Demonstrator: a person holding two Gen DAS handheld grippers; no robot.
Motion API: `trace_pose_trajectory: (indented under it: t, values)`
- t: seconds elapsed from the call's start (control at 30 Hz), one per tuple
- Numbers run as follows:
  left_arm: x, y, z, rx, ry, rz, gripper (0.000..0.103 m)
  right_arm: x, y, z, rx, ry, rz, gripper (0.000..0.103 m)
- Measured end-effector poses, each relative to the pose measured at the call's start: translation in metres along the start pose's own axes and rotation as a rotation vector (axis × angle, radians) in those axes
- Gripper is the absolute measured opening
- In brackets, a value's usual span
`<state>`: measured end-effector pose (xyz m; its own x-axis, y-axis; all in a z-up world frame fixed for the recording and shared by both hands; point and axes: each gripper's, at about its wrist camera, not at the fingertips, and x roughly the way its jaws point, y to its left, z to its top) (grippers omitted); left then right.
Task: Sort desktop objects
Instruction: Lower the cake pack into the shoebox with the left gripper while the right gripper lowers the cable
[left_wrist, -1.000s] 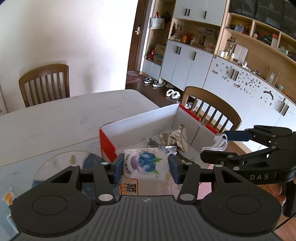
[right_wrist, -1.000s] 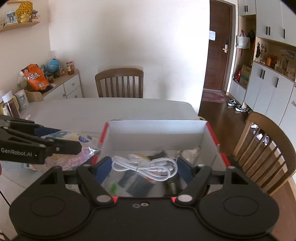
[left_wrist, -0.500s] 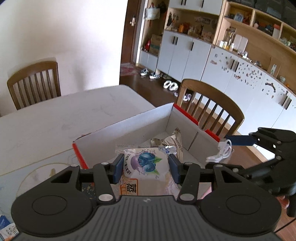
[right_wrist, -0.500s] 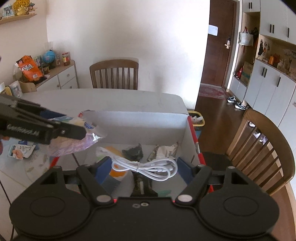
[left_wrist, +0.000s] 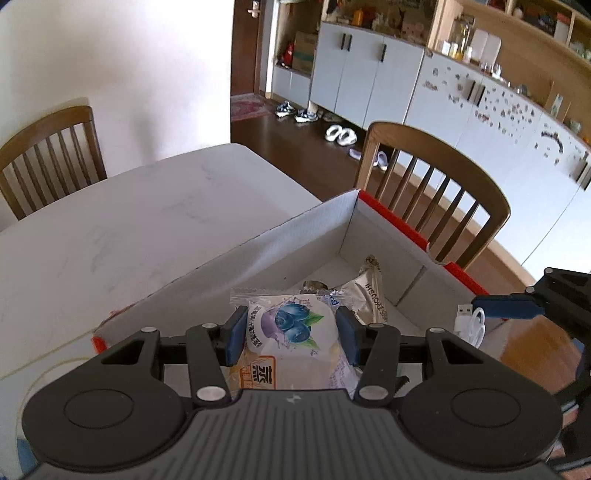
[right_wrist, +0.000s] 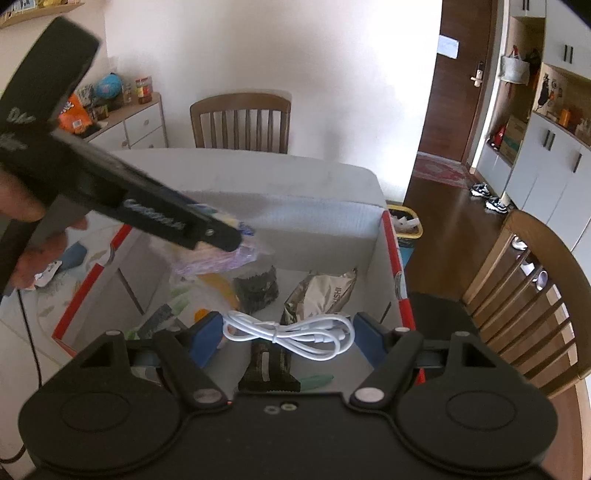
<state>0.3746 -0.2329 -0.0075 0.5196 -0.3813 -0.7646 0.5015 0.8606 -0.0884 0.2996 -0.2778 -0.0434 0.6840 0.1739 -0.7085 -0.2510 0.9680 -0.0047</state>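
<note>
Your blueberry snack packet (left_wrist: 291, 328), a clear wrapper with a white label showing blue berries and green leaves, sits pinched between the blue fingers (left_wrist: 236, 334) above the open box (left_wrist: 384, 236), label facing up. Your coiled white USB cable (right_wrist: 291, 332), tied at its middle, stretches sideways between the other pair of fingers (right_wrist: 205, 339) over that same white box with red rims. Inside it you have a silvery wrapper (right_wrist: 321, 295), a dark crumpled packet (right_wrist: 256, 288) and a dark bar (right_wrist: 267, 369) lying flat on the bottom.

left gripper (left_wrist: 291, 332): clamped, angled down | right gripper (right_wrist: 288, 334): clamped, angled down
</note>
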Motion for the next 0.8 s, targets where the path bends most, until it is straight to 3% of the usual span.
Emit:
trace_pose_trajectory:
  t: [0.47,0.8]
  values:
    - [0.053,0.004,0.008,0.039,0.111,-0.009,0.05,0.041,-0.005,0.0,-0.044,0.11,0.045,0.077]
    - [0.07,0.008,0.01,0.039,0.135,0.005,0.05,0.058,-0.007,-0.004,-0.045,0.162,0.066,0.077]
